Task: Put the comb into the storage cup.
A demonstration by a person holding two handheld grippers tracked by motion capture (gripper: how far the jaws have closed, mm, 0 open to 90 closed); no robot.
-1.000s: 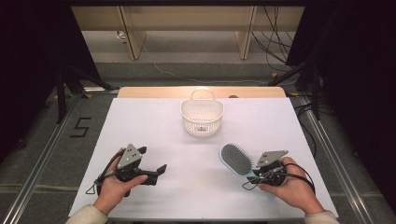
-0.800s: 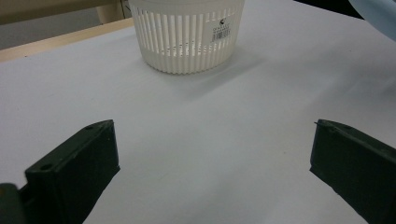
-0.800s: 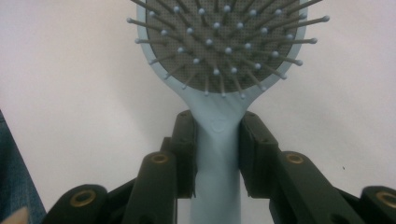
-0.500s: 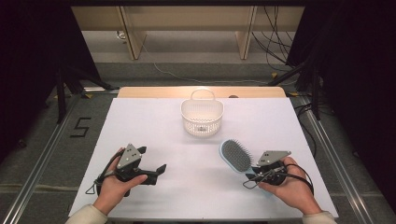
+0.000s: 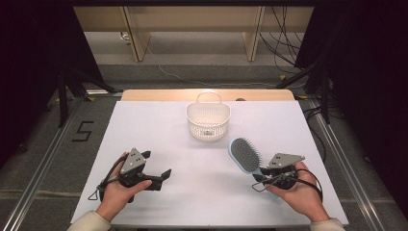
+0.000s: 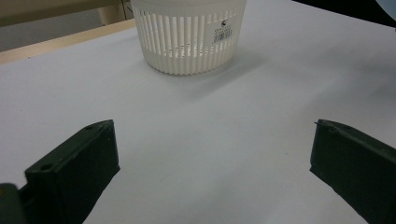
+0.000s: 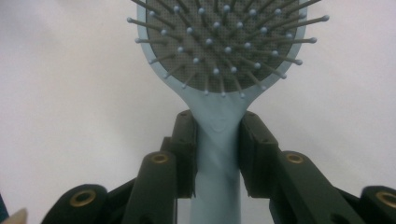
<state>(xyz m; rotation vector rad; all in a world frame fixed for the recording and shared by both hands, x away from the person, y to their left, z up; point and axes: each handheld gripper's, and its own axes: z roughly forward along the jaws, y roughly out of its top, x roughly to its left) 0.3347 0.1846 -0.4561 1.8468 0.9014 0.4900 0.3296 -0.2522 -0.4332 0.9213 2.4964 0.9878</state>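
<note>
The left gripper (image 5: 156,175) rests on the table with its jaws spread, empty. To the right of centre, the right gripper (image 5: 267,174) clamps the handle of the light-blue hairbrush (image 5: 244,155), bristles up, near the white basket (image 5: 208,120). Keep that grip firm and the brush head raised on its way to the basket, I'd say.

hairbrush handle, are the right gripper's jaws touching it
Touching: in the right gripper view both pads of the right gripper press the hairbrush handle, no gap.
</note>
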